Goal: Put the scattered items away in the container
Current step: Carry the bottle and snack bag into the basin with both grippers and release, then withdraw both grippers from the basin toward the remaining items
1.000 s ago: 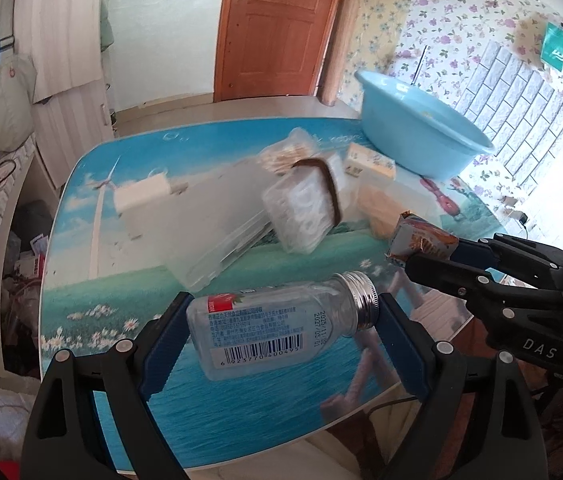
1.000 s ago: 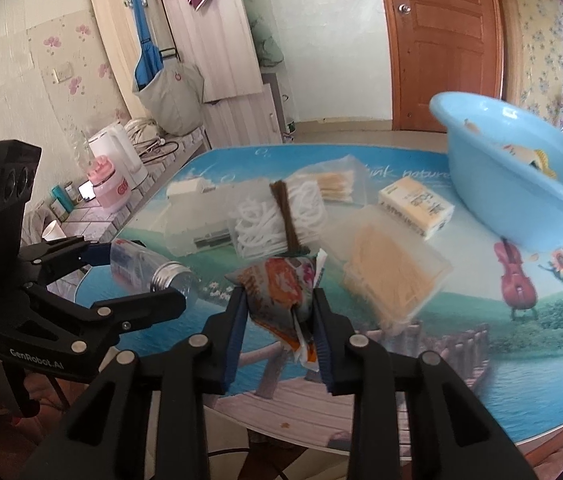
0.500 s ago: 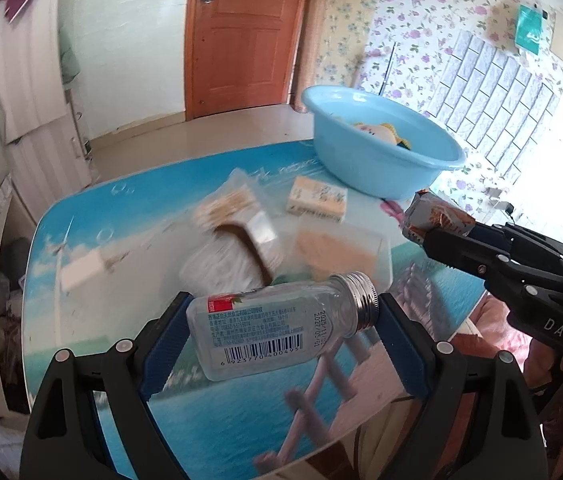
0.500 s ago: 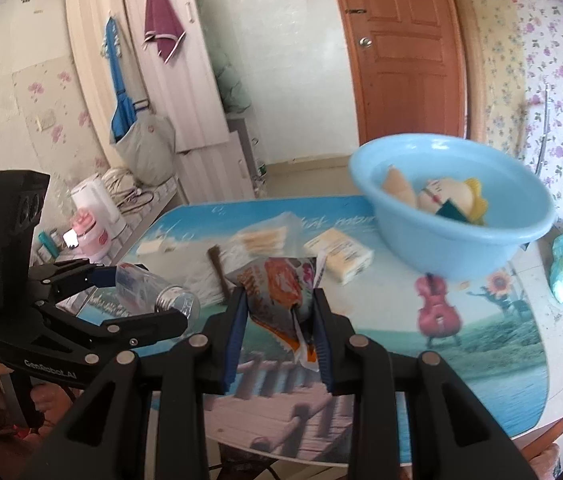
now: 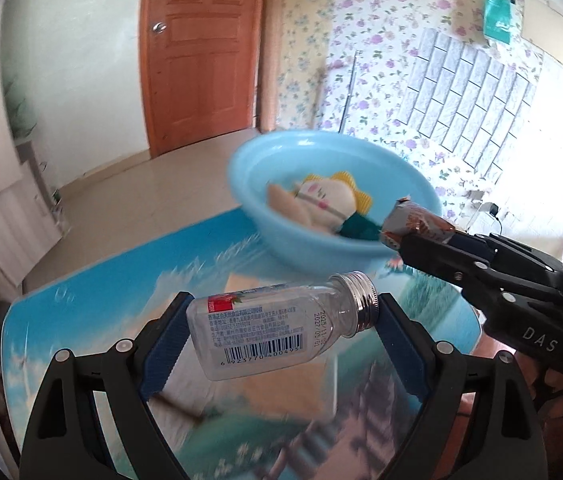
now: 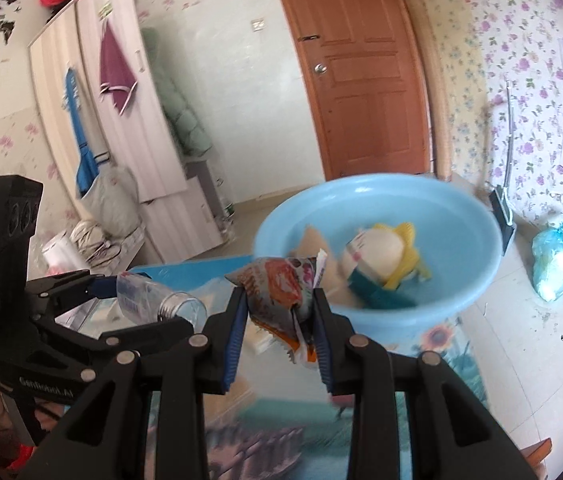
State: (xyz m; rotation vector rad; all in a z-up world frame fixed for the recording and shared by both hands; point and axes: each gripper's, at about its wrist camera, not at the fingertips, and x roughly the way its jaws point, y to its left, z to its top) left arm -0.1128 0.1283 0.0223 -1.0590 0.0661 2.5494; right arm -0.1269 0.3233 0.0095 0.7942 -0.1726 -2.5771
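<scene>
A tabletop (image 5: 93, 300) printed with sea and sky is filling the lower part of both views, with a wooden door (image 6: 365, 76) and floral wallpaper standing behind. A blue basin (image 6: 461, 240) is sitting near the tabletop's far edge, holding a plush toy (image 6: 377, 256). The left gripper (image 5: 281, 328) is pinching a clear bottle (image 5: 265, 328) by its ends, and the right gripper (image 6: 277, 320) is squeezing a snack packet (image 6: 281, 284), both above the tabletop. Blur is smearing the items lying beneath the grippers.

I carry both tongs off the littered surface (image 5: 93, 280) toward the blue basin (image 6: 453, 224); its toy (image 6: 381, 256) now looms just beyond my snack packet (image 6: 281, 284).
</scene>
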